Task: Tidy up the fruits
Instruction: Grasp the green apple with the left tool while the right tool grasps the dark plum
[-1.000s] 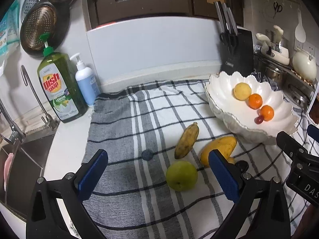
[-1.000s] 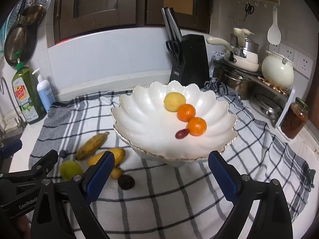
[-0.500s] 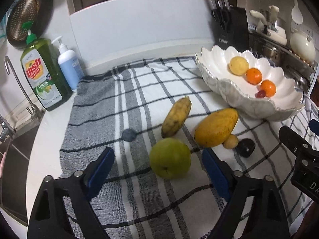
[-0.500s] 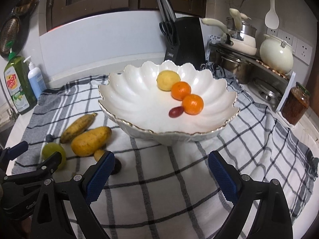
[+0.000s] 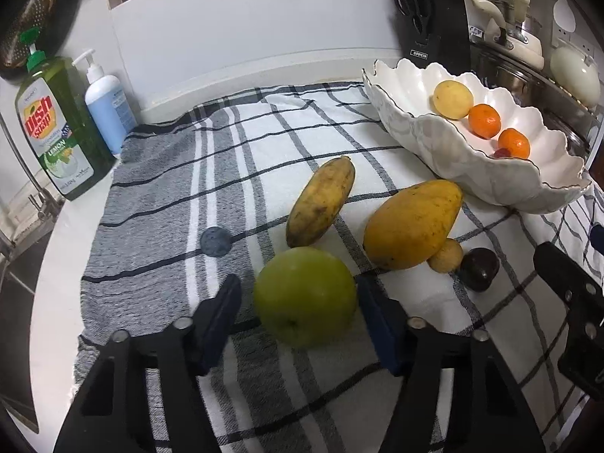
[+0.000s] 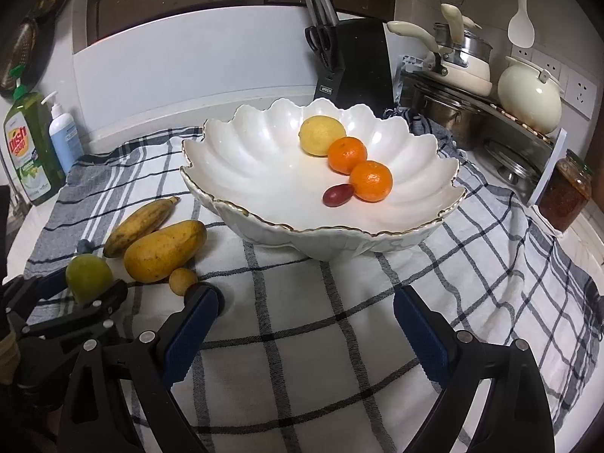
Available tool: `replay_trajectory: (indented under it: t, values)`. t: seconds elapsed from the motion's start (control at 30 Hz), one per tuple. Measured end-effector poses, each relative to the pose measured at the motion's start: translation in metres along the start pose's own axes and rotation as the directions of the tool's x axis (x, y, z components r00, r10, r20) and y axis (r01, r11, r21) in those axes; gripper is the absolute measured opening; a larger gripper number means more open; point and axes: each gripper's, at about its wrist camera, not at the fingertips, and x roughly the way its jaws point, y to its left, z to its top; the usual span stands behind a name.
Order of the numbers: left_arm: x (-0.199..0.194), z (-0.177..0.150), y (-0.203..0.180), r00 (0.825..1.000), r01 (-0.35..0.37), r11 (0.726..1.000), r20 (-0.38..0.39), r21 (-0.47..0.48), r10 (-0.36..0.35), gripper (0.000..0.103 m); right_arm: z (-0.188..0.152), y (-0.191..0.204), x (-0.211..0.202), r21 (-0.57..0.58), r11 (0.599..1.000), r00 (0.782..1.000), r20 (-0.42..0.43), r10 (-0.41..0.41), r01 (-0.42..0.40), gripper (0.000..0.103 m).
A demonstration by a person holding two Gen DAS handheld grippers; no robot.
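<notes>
A green apple (image 5: 305, 295) lies on the checked cloth (image 5: 241, 158) between the fingers of my left gripper (image 5: 298, 311). The jaws are open around it, with a gap on the left side. It also shows in the right wrist view (image 6: 88, 276). Beyond it lie a banana (image 5: 321, 201), a mango (image 5: 413, 223), a small tan fruit (image 5: 446, 256), a dark fruit (image 5: 479, 268) and a blue berry (image 5: 214, 241). The white scalloped bowl (image 6: 241, 158) holds a lemon (image 6: 321, 136), two oranges (image 6: 370, 181) and a red grape (image 6: 338, 195). My right gripper (image 6: 305, 324) is open and empty over the cloth before the bowl.
Dish soap (image 5: 53, 128) and a pump bottle (image 5: 105, 104) stand at the back left by the sink. A knife block (image 6: 353, 60), pots (image 6: 464, 64), a kettle (image 6: 530, 94) and a jar (image 6: 564, 192) line the back and right.
My left gripper has moved forward and down, and its fingers have narrowed around the green apple. My right gripper has edged closer to the bowl.
</notes>
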Motion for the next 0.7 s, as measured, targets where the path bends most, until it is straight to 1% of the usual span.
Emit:
replay_trajectory:
  t: [0.07,0.23,0.47,0.53,0.63,0.7]
  values:
    - [0.002,0.000,-0.001,1.000,0.008,1.000,-0.008,0.003,-0.008,0.048,0.000,0.000,-0.001,-0.003,1.000,1.000,0.003,0.002,-0.002,0.095]
    - [-0.001,-0.001,0.000,1.000,0.014,1.000,-0.012,0.001,-0.014,0.048,0.000,0.001,-0.002,-0.007,1.000,1.000,0.009,0.022,-0.022,0.095]
    - [-0.017,-0.003,0.017,1.000,-0.021,0.999,0.009,-0.028,0.021,0.047,-0.001,0.016,-0.002,-0.036,0.996,0.997,0.013,0.078,-0.077,0.095]
    - [-0.022,-0.004,0.025,0.999,-0.033,0.999,0.017,-0.041,0.034,0.047,-0.001,0.022,0.001,-0.049,0.994,0.995,0.003,0.096,-0.095,0.093]
    - [-0.029,-0.007,0.037,0.998,-0.055,0.997,0.026,-0.061,0.057,0.047,-0.002,0.032,0.006,-0.063,0.990,0.992,-0.014,0.122,-0.123,0.086]
    - [-0.031,-0.010,0.046,0.997,-0.067,0.995,0.026,-0.077,0.069,0.047,-0.004,0.039,0.011,-0.073,0.987,0.990,-0.028,0.139,-0.141,0.078]
